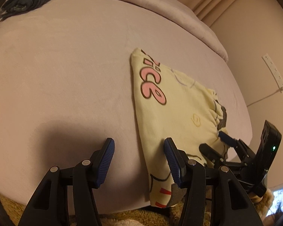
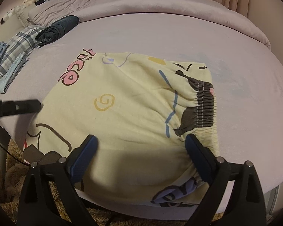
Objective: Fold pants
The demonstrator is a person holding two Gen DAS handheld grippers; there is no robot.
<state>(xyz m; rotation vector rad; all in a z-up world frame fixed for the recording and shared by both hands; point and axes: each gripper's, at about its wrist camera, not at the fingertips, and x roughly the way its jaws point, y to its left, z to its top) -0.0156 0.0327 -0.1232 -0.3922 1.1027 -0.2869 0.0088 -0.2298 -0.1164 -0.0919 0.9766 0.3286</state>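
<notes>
The pale yellow printed pants (image 2: 126, 109) lie folded on the lilac bed (image 2: 160, 33), waistband (image 2: 205, 105) to the right; they also show in the left wrist view (image 1: 175, 105). My left gripper (image 1: 139, 150) is open, empty, low at the pants' left edge, its right finger (image 1: 171, 156) over the cloth. Its tip shows in the right wrist view (image 2: 18, 107). My right gripper (image 2: 141, 150) is open, both fingers resting on the near part of the pants by the waistband. It shows in the left wrist view (image 1: 213, 143).
A rolled dark garment (image 2: 58, 28) and a plaid cloth (image 2: 17, 45) lie at the bed's far left. A folded duvet (image 2: 160, 1) runs along the back. A brown fluffy rug (image 2: 13, 169) is below the near bed edge. A power strip (image 1: 273, 71) is on the wall.
</notes>
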